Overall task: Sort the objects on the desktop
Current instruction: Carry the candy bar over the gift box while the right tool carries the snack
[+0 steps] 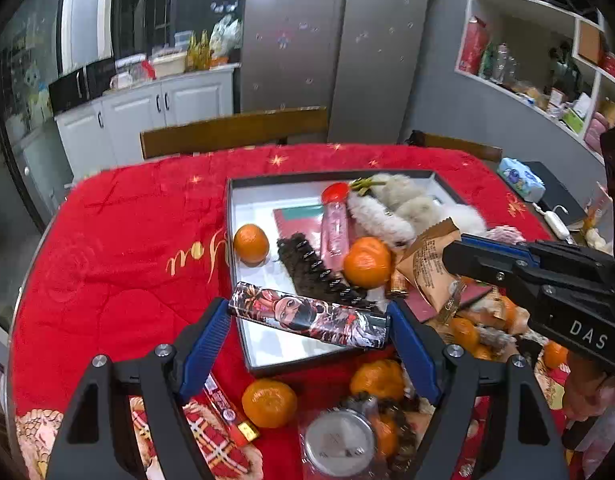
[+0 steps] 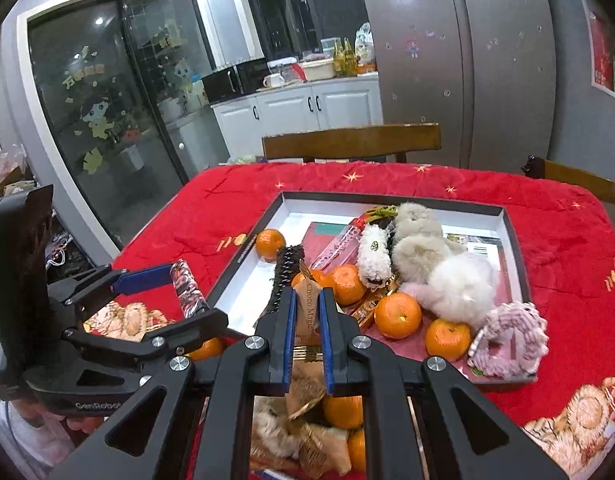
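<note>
My left gripper [image 1: 307, 316] is shut on a long printed box [image 1: 307, 317], held by its ends above the near edge of the shallow white tray [image 1: 243, 192]. It also shows in the right wrist view [image 2: 189, 288]. My right gripper [image 2: 307, 300] is shut on a brown snack packet [image 2: 307, 312] marked Choco Magic, held over the tray's near side; the packet also shows in the left wrist view [image 1: 427, 260]. The tray holds oranges [image 1: 250, 243], a dark hair clip [image 1: 311, 272], a pink bottle [image 1: 334, 228] and fluffy toys [image 2: 419, 248].
A red quilted cloth [image 1: 127, 240] covers the table. Loose oranges [image 1: 269, 402], a round tin [image 1: 339, 440] and a red packet [image 1: 227, 412] lie near me. A pink knitted item [image 2: 511, 340] sits at the tray's corner. Wooden chairs [image 1: 235, 128] stand behind the table.
</note>
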Tool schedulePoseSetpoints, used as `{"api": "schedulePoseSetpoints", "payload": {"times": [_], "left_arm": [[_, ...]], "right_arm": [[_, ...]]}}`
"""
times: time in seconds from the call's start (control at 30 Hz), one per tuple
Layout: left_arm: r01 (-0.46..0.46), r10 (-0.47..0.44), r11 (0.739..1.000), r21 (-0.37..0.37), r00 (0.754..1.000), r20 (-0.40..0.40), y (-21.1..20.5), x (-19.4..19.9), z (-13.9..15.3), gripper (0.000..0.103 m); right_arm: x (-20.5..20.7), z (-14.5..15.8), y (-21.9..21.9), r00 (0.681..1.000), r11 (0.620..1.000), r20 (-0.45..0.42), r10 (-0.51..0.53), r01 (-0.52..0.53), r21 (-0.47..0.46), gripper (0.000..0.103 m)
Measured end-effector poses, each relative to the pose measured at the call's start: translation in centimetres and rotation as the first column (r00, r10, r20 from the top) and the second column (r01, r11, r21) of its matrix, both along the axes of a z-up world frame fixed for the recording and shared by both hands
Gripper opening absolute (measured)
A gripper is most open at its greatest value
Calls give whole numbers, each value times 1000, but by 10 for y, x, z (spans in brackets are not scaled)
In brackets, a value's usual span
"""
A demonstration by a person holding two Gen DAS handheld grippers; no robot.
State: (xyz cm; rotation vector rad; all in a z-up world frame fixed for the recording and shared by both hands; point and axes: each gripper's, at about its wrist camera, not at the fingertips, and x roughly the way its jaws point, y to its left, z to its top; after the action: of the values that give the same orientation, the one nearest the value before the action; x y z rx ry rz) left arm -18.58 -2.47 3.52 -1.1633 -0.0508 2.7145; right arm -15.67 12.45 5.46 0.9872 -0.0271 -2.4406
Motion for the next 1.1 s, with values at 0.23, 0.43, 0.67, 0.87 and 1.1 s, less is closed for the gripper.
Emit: {"api": "schedulePoseSetpoints", "payload": {"times": [0.23,0.43,0.67,0.87,1.1], "left_arm": [[-32,32,999,10,998,48,-7,-17,-23,82],[-33,33,999,-2,998,55,-3,-25,-31,82],[-30,30,999,-26,999,34,1,-33,-30,82],[-33,33,999,-6,999,43,-3,-48,-38,82],[-16,16,1000,-8,1000,6,-4,-54,-40,82]], "right_arm": [[-23,-21,-8,999,1000,44,12,-12,-7,11],[-27,-32,-5,998,1000,70,8,-8,-9,11],[-29,-40,-3,996,1000,84,5,-5,6,11],[-33,-49,-2,995,1000,102,-2,0,19,11],[-39,-53,-1,995,1000,101,-9,6,21,11]]}}
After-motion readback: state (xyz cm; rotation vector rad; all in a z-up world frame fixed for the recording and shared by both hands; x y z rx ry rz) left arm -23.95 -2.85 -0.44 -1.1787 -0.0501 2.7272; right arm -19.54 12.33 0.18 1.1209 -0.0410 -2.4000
